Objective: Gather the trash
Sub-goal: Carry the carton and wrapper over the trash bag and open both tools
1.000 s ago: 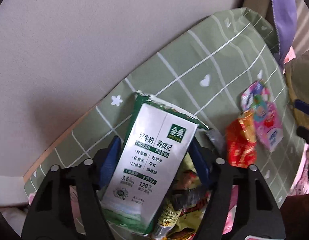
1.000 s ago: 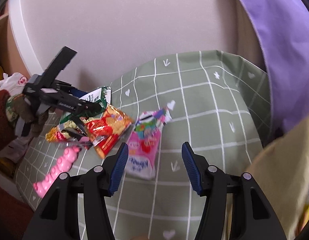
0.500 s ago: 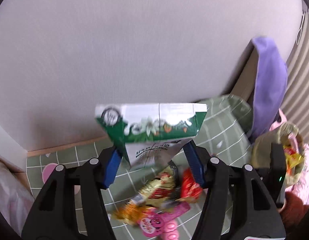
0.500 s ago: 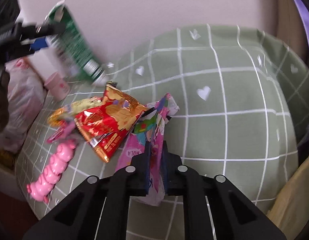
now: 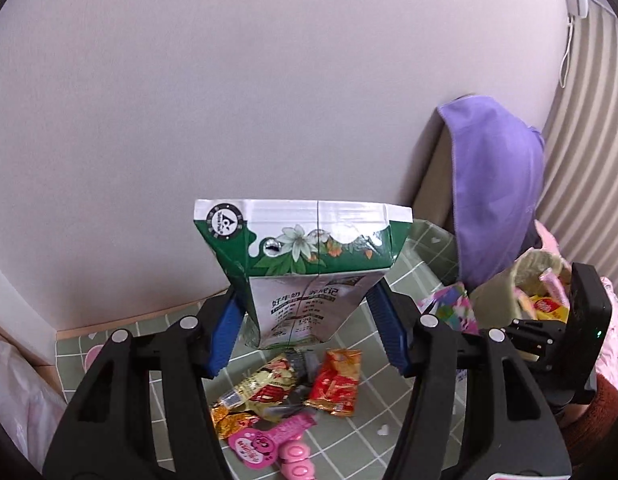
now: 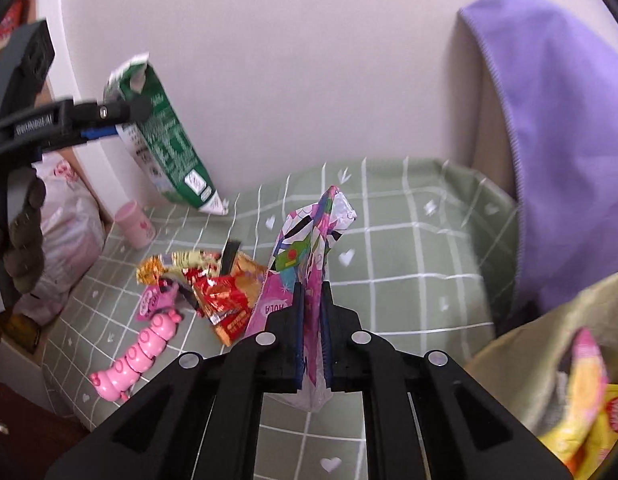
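Noting what your two wrist views give, operator:

Left gripper (image 5: 307, 322): your blue pads clamp a green and white milk carton (image 5: 305, 268), held clear above the table with its sealed top edge level across your view.
Right gripper (image 6: 311, 332): your jaws are closing, nearly together, pinching a pink wrapper (image 6: 309, 248) that stands up between them off the cloth.
Hidden: the carton blocks most of the table behind it; its lower end sits between your fingers. The wrapper's bottom drops behind your right fingers.
Hard to make out: the bag (image 6: 549, 340) at your right is blurred and cut by the frame; yellow and pink packets show inside its mouth.
Writing: carton carries Chinese print and a round triangle mark near the top corner. The pink wrapper shows "HOLA" upside down. Small print on the carton's side is unreadable.
Still on the table: a red packet (image 6: 225, 300), a yellow packet (image 5: 261, 392), a small pink label (image 5: 255, 444), all bunched and touching; a pink caterpillar toy (image 6: 141, 352) just beside them.
Edges: the green checked cloth (image 6: 409, 240) meets the wall at the back; a purple cloth (image 6: 557, 140) hangs at the right.
Open room: bare cloth lies between the wrapper and the purple cloth. A pink cup (image 6: 135, 226) stands near the wall at left.
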